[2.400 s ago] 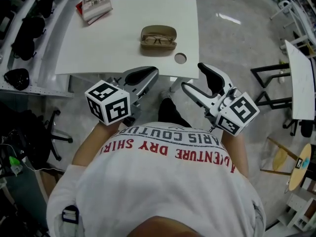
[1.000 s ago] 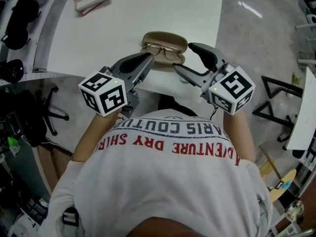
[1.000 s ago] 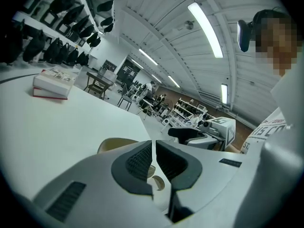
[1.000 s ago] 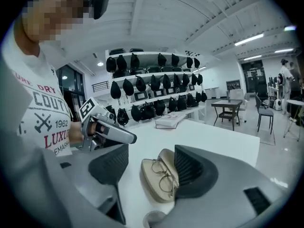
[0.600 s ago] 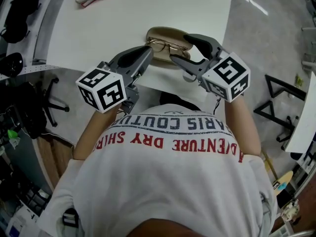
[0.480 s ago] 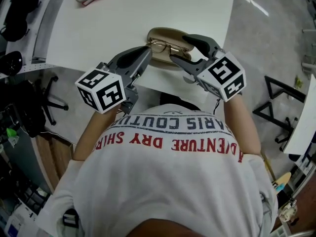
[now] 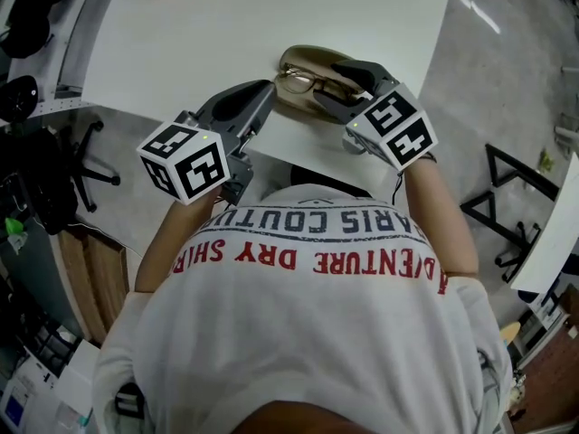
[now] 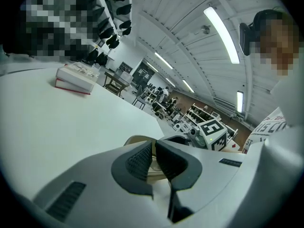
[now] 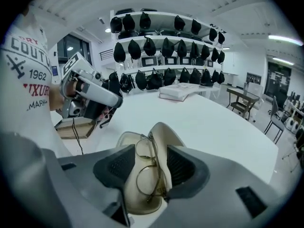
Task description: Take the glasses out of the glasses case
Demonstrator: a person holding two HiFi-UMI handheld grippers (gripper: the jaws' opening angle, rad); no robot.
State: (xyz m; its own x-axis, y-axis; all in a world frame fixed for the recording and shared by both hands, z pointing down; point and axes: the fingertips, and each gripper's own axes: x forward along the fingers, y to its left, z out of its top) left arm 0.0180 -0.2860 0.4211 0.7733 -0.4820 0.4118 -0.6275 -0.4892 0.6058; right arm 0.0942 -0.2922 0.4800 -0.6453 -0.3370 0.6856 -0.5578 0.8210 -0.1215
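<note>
- Near the front edge of the white desk [image 7: 181, 43], the tan glasses case [image 7: 306, 59] lies open, with the wire-rimmed glasses [image 7: 303, 81] resting inside it.
- Over one end of that case, the right hand-held gripper [image 9: 151, 161] has its jaws wide apart, one pad on each side of the case and the glasses between them; I cannot tell whether the pads touch it.
- Just left of the case, the left hand-held gripper [image 8: 153, 158] has its jaws drawn narrow, with only a slit between the pads and nothing in it.
- Toward the desk's far side, a book [image 8: 76, 79] lies well apart from the case.

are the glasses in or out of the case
In: the glasses lie folded inside the open case.
</note>
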